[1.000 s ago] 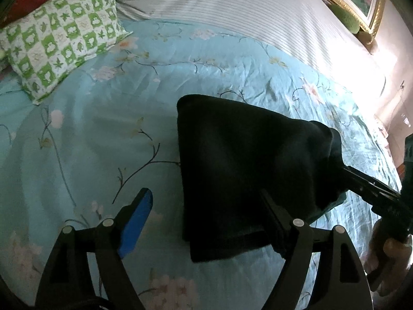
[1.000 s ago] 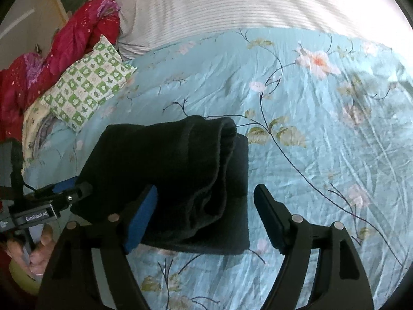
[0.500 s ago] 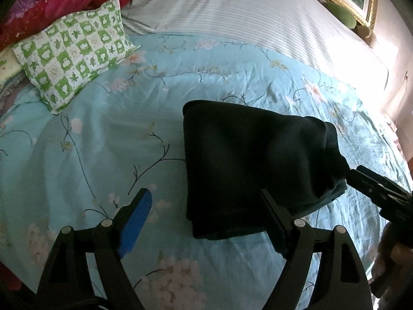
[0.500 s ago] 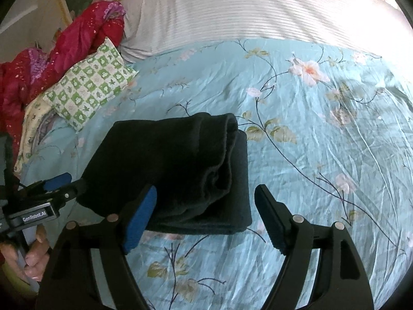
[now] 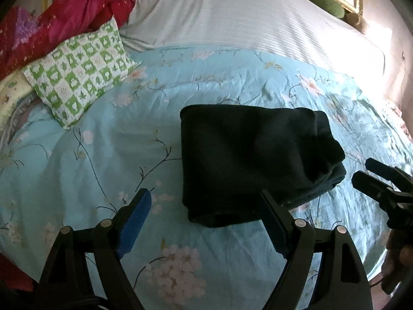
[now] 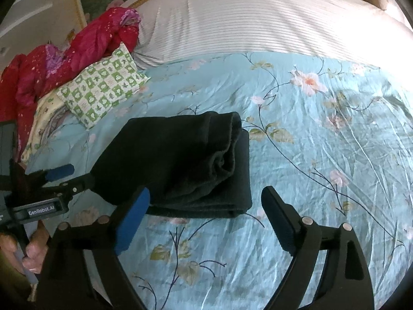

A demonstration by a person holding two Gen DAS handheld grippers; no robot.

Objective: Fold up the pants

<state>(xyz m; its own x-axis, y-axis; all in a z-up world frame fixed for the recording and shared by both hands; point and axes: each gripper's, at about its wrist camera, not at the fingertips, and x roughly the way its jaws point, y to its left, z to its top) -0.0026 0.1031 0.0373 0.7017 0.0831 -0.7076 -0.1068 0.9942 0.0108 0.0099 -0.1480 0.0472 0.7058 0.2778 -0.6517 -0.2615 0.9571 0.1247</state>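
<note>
Pants, dark, folded into a thick rectangle, lying mid-bed on the floral quilt, toward its near edge. Left gripper: released, nothing between the pads. Right gripper: jaws just opened wider, empty, clear of the cloth. Green checked pillow at the far left corner.
</note>
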